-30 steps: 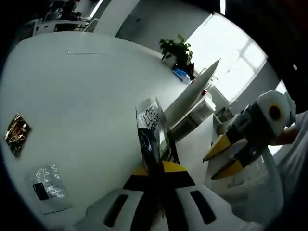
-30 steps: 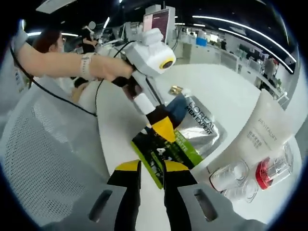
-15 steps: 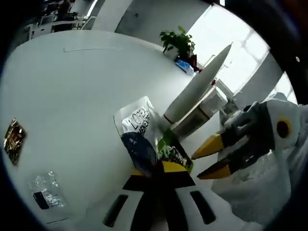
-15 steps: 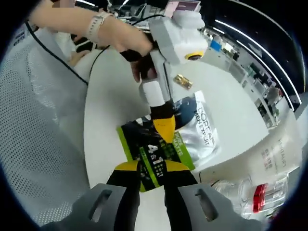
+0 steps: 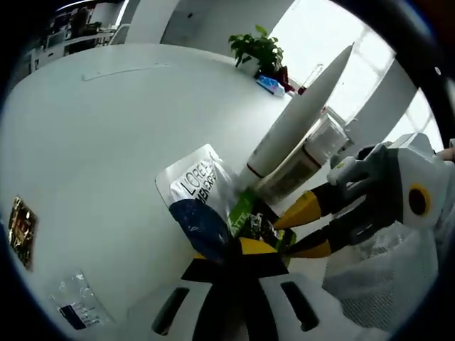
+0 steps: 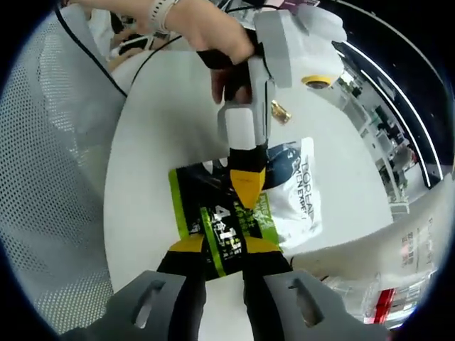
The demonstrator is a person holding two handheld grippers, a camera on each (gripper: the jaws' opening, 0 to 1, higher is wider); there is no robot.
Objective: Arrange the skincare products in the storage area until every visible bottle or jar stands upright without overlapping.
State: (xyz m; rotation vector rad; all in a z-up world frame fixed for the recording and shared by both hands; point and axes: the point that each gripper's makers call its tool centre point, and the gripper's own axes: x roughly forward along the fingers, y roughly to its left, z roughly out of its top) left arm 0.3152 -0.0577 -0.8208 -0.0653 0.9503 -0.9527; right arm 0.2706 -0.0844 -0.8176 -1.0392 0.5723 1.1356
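Progress: you have a foil sachet pack (image 6: 245,206) pinched from two sides just above the white table (image 5: 106,128); it is flat, so I judge the arranging far from finished.
Done so far: a white tube (image 5: 298,117) stands against clear holders (image 5: 316,145), tip up as far as the left gripper view shows.
Left to do: place this pack so that it overlaps nothing; a small gold sachet (image 5: 21,222) and a clear packet (image 5: 78,309) lie loose on the table.
Left gripper (image 5: 229,250): your jaws are closed on the pack's blue and silver end.
Right gripper (image 6: 224,245): your jaws are closed on the green end, opposite the left one.
Hand pose: in the right gripper view, your left hand (image 6: 206,32) wraps the left tool's handle, wrist bent, tool angled down to the pack.
Pack position: just beside the tube's base.
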